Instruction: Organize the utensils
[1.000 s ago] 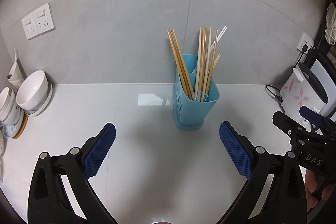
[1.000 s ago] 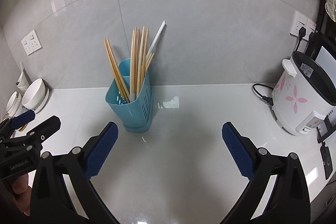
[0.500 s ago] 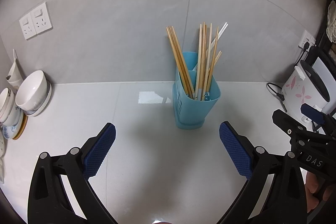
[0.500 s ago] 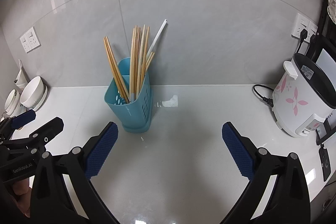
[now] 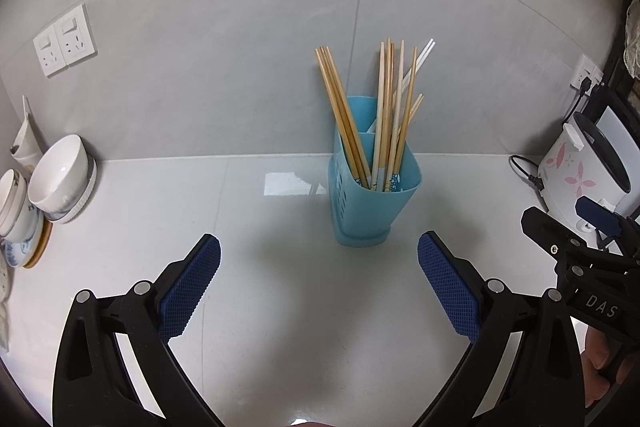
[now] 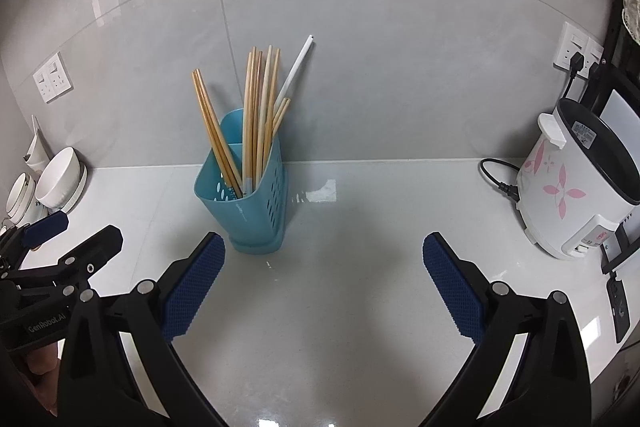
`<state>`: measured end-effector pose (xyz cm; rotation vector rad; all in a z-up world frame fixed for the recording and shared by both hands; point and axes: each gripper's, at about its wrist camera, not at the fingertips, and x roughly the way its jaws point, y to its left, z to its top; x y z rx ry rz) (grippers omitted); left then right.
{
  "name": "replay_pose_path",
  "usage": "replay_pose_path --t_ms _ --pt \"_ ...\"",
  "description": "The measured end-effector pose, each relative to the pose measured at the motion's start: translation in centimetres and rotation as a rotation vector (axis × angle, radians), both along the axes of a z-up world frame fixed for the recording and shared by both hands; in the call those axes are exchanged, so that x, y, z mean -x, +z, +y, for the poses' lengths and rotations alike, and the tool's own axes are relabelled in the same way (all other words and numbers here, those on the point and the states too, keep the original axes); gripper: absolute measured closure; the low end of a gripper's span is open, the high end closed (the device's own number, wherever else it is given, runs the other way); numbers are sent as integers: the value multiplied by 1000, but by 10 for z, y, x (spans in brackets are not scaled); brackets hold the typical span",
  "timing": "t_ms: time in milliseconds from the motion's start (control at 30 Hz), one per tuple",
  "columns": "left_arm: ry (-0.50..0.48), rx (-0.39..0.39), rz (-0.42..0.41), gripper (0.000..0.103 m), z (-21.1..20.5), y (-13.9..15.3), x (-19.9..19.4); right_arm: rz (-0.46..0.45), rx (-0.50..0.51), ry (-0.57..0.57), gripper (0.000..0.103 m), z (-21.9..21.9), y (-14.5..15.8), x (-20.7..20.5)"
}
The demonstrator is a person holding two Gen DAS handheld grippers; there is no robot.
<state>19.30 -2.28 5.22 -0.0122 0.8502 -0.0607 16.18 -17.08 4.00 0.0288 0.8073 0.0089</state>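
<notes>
I hold both tools, left tool [image 5: 318, 283] and right tool [image 6: 324, 283], wide and empty near the blue chopstick holder [image 5: 370, 195] on the worktop [image 5: 260, 307].

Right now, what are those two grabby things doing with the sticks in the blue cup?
A person holds a gripper in each hand over a white counter. Both the left gripper and the right gripper are open and hold nothing. In front of them stands a blue holder full of chopsticks, mostly wooden ones plus a white pair. Nothing is touching them yet. Bowls sit to the left and a rice cooker to the right.
</notes>
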Motion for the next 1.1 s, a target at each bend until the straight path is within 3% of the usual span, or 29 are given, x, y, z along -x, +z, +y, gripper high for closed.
replay_pose_path --t_ms 1100 --pt "2 -1 6 6 -2 -2 -4 9 -11 -9 8 0 -4 -2"
